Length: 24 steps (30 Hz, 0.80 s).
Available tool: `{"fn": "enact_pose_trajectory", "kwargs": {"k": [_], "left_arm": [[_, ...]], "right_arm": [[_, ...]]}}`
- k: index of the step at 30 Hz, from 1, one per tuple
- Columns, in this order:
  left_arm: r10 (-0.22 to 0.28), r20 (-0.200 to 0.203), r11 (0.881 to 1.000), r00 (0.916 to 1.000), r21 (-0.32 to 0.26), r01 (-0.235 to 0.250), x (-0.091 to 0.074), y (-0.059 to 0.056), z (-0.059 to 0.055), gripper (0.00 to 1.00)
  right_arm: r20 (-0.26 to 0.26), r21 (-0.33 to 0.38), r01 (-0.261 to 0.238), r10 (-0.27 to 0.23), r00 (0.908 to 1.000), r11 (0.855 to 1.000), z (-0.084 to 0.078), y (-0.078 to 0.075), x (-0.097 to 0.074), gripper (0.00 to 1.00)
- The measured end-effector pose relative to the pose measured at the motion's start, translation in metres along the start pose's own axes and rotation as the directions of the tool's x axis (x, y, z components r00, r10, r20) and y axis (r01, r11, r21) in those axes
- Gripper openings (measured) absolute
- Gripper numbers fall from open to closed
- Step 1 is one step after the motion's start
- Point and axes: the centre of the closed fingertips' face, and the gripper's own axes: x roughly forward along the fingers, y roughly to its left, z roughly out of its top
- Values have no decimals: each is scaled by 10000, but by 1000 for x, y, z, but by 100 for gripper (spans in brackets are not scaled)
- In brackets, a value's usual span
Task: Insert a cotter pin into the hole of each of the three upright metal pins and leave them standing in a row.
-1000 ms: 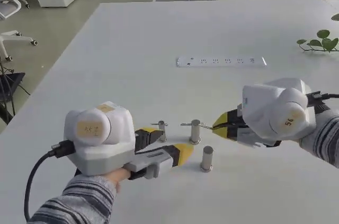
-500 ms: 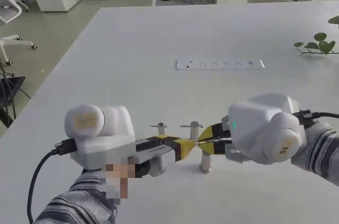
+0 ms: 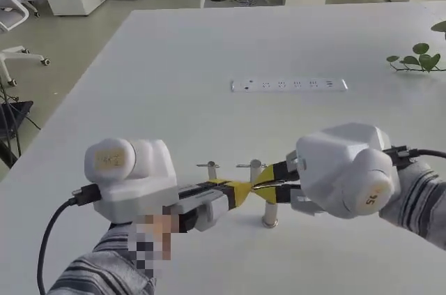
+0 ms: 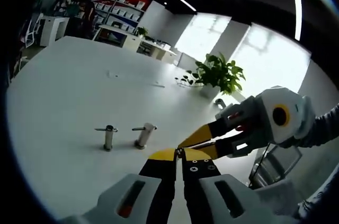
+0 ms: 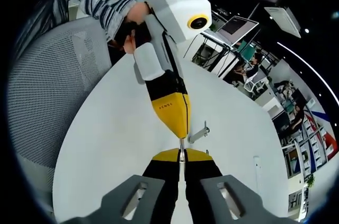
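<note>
Steel sliver of a cotter pin is bridged between both grippers just above the bare metal pin, so my worry is the handoff. If one lets go early or they tug apart crooked, it drops, or a tip clips that pin and topples it. On the right gripper the jaws are pressed together on the cotter pin. The left gripper is squeezed closed too, seemingly nipping its other end. Two fitted pins stand just beyond the bare one.

The left gripper and right gripper meet tip to tip just above the front metal pin, jaws seemingly closed. Behind it stand two more pins, each crossed by a cotter pin.
</note>
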Motion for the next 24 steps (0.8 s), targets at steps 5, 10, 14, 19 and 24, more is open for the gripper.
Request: {"fn": "enact_pose_trajectory", "kwargs": {"k": [5, 10, 14, 19, 24], "left_arm": [[-26, 5, 10000, 10000, 43, 26, 0, 0, 0, 0], [-51, -2, 9992, 10000, 408, 51, 1, -1, -1, 0], [-78, 3, 9966, 10000, 824, 78, 0, -2, 0, 0], [-85, -162, 9856, 9998, 1684, 111, 1, -2, -4, 0], [-253, -456, 9635, 9986, 2652, 365, 0, -4, -12, 0]], "right_arm": [[111, 140, 42, -43, 9999, 9999, 2, 0, 0, 0], [198, 379, 13, -20, 9998, 9993, 3, -1, 0, 0], [304, 876, -26, -1, 9995, 9962, 3, 0, 0, 0], [498, 1958, -251, 156, 9986, 9803, 0, 2, 2, 0], [378, 4022, -599, 488, 9981, 9136, -15, 9, 4, 3]]}}
